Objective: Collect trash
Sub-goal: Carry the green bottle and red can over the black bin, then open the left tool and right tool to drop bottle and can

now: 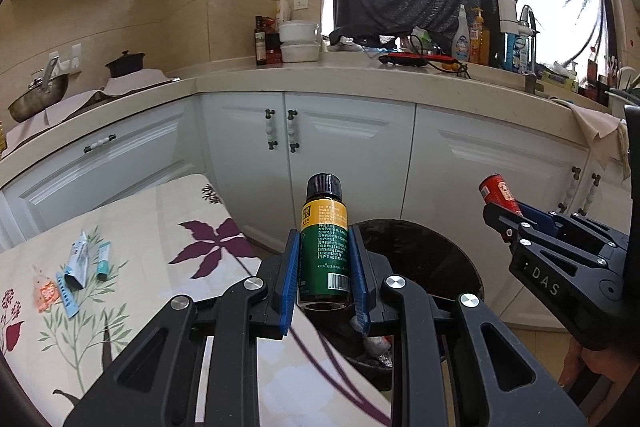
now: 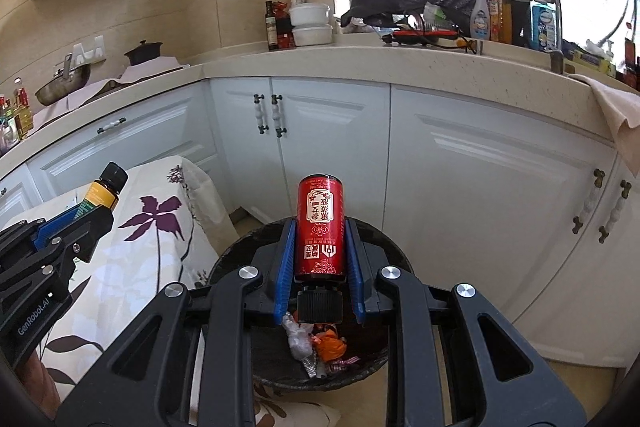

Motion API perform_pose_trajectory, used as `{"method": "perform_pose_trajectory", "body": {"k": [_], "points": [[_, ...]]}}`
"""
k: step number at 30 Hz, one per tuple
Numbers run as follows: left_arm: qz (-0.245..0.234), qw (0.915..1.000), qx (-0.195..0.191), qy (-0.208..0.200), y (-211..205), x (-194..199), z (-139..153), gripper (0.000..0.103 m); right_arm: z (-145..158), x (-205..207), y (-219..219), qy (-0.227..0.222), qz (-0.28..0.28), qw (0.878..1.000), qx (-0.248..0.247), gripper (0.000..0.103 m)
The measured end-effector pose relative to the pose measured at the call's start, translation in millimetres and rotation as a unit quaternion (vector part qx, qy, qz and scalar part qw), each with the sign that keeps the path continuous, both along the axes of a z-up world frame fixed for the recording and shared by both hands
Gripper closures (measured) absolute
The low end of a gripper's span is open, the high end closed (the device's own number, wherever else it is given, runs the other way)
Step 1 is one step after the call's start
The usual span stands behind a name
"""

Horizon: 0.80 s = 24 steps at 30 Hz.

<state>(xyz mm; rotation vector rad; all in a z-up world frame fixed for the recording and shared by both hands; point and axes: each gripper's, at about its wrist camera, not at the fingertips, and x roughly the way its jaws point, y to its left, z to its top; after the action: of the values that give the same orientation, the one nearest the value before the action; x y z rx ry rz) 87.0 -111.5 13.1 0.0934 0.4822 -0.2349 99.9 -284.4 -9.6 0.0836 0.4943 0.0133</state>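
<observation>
Gripping a green bottle [image 1: 325, 247] with a yellow label band and black cap, the left claw [image 1: 325, 267] has both blue pads pressed on the bottle's sides. Left wrist view: the bottle stands upright, cap up, over the near rim of the black bin [image 1: 440, 259], at the edge of the floral surface [image 1: 168, 227]. On that surface, far left, lie several wrappers [image 1: 78, 267]: a blue-white pouch, a teal tube, an orange packet, a blue strip. At right, the right claw [image 1: 508, 211] holds a red bottle [image 1: 498, 191], pointing up and left. Behind are white cabinets [image 1: 352, 155] and a beige counter [image 1: 320, 79] with bottles and containers.

Right wrist view: the right claw [image 2: 320, 255] is closed on the red bottle [image 2: 320, 227], blue pads against both sides. Its black cap points toward the camera, base away. It hangs directly above the bin [image 2: 224, 259], which holds crumpled litter [image 2: 316, 347]: clear plastic, an orange piece, foil. At left, the left claw [image 2: 86, 215] carries the green bottle [image 2: 102, 193], tilted, cap up and right, over the floral surface [image 2: 152, 227]. White cabinets [image 2: 480, 167] stand behind.
</observation>
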Motion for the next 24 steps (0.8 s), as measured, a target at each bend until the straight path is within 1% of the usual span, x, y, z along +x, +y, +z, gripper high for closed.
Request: {"method": "perform_pose_trajectory", "body": {"k": [6,16,19,20,21,22,23,24], "points": [[-0.009,0.9999,0.006,0.004,-12.3,11.6,-9.5,0.079,-7.6,11.9,-6.2,0.007,-0.004,1.000,0.004,0.080],[-0.007,0.9999,0.001,0.012,-25.5,38.6,-23.0,0.079,-21.9,36.7,-14.2,0.016,-0.016,1.000,0.008,0.080],[-0.006,0.9998,0.000,0.019,-28.8,48.5,-29.0,0.078,-29.6,46.3,-19.4,0.022,-0.022,0.999,0.022,0.079],[-0.006,0.9997,0.002,0.022,-30.1,51.1,-31.4,0.073,-32.8,48.9,-21.4,0.025,-0.023,0.999,0.029,0.075],[-0.003,0.9997,0.005,0.023,-30.6,53.3,-33.2,0.065,-35.1,51.6,-23.2,0.028,-0.027,0.999,0.034,0.070],[-0.001,0.9997,0.006,0.024,-30.1,53.9,-34.2,0.061,-37.6,53.5,-25.0,0.030,-0.033,0.998,0.037,0.063],[0.000,0.9997,0.006,0.025,-29.1,54.8,-35.1,0.058,-38.9,54.7,-25.9,0.032,-0.036,0.998,0.039,0.062],[0.002,0.9996,0.006,0.027,-27.7,55.2,-36.0,0.057,-39.4,54.8,-26.2,0.033,-0.037,0.998,0.040,0.062]]}}
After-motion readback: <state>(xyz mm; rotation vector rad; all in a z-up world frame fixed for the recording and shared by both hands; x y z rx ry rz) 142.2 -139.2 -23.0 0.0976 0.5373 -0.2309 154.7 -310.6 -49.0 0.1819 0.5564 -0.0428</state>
